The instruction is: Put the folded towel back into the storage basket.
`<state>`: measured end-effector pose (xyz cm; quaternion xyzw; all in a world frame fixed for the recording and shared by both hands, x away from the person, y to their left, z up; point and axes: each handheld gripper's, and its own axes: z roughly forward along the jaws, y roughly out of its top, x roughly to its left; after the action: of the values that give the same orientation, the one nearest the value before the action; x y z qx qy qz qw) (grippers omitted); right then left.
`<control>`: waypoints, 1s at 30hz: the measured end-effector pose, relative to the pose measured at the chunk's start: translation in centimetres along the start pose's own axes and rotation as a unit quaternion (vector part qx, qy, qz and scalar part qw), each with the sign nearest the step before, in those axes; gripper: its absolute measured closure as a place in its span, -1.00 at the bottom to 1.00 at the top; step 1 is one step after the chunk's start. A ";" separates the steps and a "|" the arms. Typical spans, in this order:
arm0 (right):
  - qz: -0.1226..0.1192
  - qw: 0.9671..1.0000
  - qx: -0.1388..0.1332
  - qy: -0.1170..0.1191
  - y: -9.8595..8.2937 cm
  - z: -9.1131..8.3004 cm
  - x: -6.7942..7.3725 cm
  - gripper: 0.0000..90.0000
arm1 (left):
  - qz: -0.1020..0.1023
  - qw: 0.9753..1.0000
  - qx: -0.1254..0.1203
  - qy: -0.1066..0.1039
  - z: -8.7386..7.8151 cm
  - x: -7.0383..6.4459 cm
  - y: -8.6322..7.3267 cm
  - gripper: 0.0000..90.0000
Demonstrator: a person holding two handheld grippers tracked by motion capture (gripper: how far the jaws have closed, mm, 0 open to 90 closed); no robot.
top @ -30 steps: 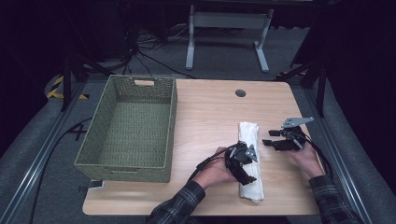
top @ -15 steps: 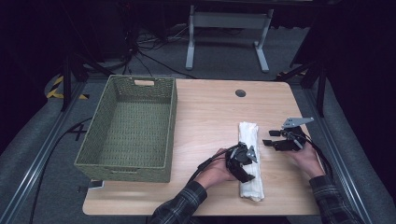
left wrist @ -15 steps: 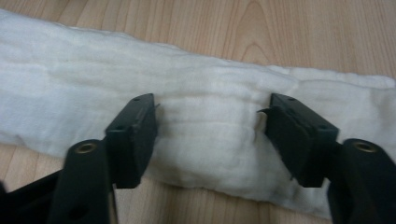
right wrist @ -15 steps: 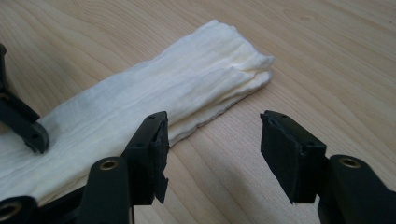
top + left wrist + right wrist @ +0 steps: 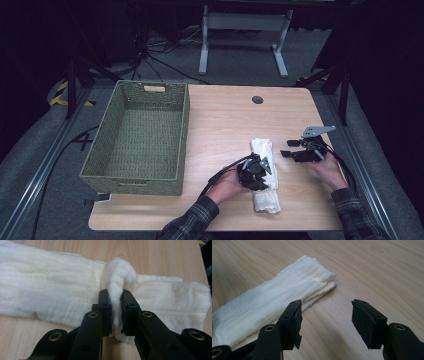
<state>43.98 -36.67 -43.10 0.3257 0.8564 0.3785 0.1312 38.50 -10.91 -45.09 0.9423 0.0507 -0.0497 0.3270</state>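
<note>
A folded white cloth (image 5: 263,176) lies lengthwise on the wooden table (image 5: 225,120), right of centre near the front. My left gripper (image 5: 266,167) sits over its middle and is shut on a pinched fold of the cloth (image 5: 119,280), which bulges up between the jaws. The rest of the cloth (image 5: 45,295) lies flat on both sides. My right gripper (image 5: 284,148) hovers open just right of the cloth's far end (image 5: 312,275), with bare table between its fingers (image 5: 294,317).
A green woven basket (image 5: 140,137) stands empty on the left half of the table. A small round grommet (image 5: 257,99) sits near the far edge. A metal stand (image 5: 242,35) and cables lie on the floor beyond the table.
My left gripper has shifted slightly along the cloth and stays closed on it. The right gripper has stayed in place.
</note>
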 end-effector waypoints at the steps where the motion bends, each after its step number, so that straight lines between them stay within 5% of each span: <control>1: -0.005 1.000 -0.001 0.005 0.0 0.0 0.1 -0.08 | 0.002 1.000 0.000 0.002 0.0 -0.1 -0.1 0.80; 14: -0.063 0.996 -0.001 0.069 1.9 1.1 0.9 -0.11 | -0.021 1.000 0.000 0.001 -0.3 -0.9 -0.7 0.79; 22: -0.094 0.992 0.009 0.084 3.6 3.0 0.9 -0.12 | -0.019 1.000 -0.002 0.001 -0.3 -0.9 -0.7 0.79; 30: -0.091 0.991 0.003 0.095 4.2 4.9 0.1 -0.13 | -0.025 1.000 -0.005 0.000 -0.3 -0.8 -0.8 0.79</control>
<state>48.12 -31.73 -43.31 0.2091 0.8922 0.3919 0.0819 37.60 -10.19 -45.26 0.9392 0.0751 -0.0575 0.3300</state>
